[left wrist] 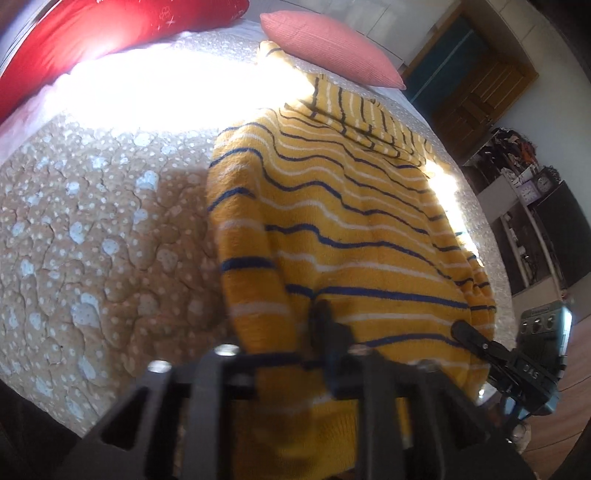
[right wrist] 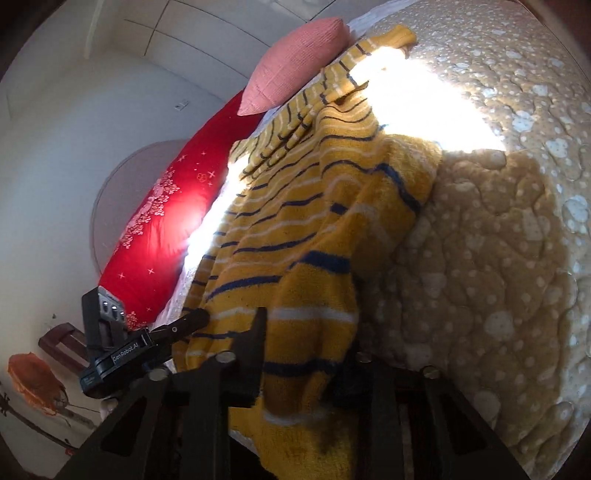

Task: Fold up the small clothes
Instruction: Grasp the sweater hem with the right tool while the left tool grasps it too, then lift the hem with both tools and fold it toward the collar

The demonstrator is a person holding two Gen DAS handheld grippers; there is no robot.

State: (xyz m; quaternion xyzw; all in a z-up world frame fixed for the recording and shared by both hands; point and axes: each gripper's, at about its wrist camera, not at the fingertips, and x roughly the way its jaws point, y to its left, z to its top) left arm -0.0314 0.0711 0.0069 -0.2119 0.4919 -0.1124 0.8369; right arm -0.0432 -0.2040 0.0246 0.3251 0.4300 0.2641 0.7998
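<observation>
A yellow sweater with navy and white stripes lies on the bed, its near hem lifted toward both cameras; it also shows in the right wrist view. My left gripper is shut on the sweater's hem, with cloth draped over its fingers. My right gripper is shut on the hem too, one finger showing beside the hanging cloth. Each gripper shows in the other's view: the right gripper at the sweater's right edge, the left gripper at its left edge.
The bed has a tan quilted cover with white spots. A pink cushion and a red pillow lie at its far end. Shelves with clutter and a wooden door stand to the right. A bright sun patch washes out part of the cover.
</observation>
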